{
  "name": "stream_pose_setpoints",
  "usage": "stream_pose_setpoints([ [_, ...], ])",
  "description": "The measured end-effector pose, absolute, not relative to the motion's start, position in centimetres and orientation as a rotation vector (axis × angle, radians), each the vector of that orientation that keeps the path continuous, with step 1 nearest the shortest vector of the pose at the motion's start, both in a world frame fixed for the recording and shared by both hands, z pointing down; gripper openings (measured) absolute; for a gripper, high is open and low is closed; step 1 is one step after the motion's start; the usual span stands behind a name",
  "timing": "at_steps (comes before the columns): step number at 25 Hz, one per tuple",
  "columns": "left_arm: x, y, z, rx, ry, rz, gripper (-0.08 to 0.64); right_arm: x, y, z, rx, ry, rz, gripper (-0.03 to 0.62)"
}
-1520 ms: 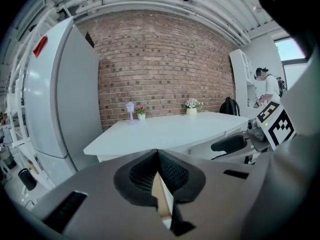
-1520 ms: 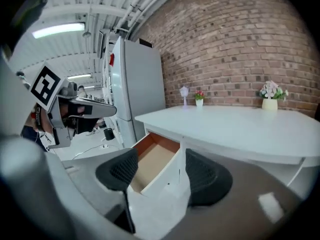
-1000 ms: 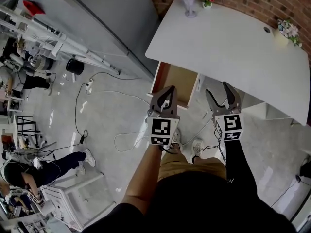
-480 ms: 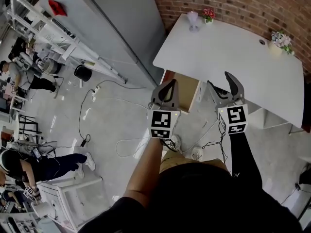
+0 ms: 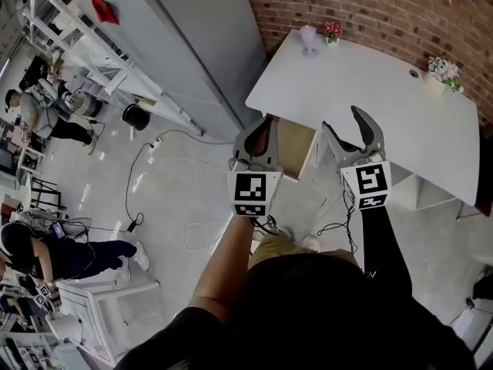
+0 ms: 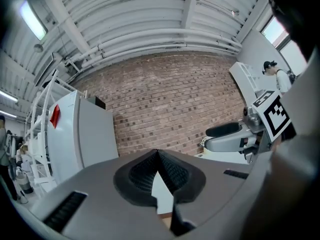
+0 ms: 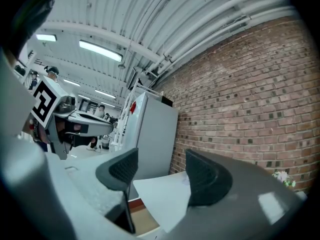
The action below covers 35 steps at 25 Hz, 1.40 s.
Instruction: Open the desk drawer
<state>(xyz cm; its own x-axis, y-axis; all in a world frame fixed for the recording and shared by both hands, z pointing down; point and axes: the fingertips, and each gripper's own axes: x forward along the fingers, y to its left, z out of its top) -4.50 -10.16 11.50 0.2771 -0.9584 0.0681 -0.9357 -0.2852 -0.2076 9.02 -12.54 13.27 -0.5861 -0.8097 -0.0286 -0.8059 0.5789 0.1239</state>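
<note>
A white desk (image 5: 370,91) stands against the brick wall. Under its near left corner the drawer (image 5: 295,146) is pulled out, showing a brown wooden inside. My left gripper (image 5: 262,126) hovers over the drawer's left side, shut with nothing in it; in the left gripper view its tips (image 6: 158,153) meet. My right gripper (image 5: 343,122) hangs just right of the drawer, in front of the desk edge, open and empty. The right gripper view has a wide gap between its pads (image 7: 120,169), with the desk top (image 7: 160,191) and the drawer (image 7: 145,219) beyond. Neither gripper touches the drawer.
A tall grey cabinet (image 5: 185,37) stands left of the desk. On the desk are a glass vase (image 5: 309,38), small flowers (image 5: 333,29) and a flower pot (image 5: 443,69). Cables (image 5: 154,183) trail over the floor, near a black bucket (image 5: 136,116). People (image 5: 46,253) sit far left.
Both grippers have risen together and now sit higher against the desk edge. The drawer stands open throughout. Neither gripper's jaws have changed.
</note>
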Motion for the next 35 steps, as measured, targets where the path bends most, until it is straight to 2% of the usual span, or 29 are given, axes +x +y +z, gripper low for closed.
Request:
stream_pose_setpoints([
  [35, -3.9, -11.6, 9.7, -2.446, 1.704, -0.231, 0.008, 7.9, -12.5, 13.1, 1.331, -2.770, -0.258, 0.287],
])
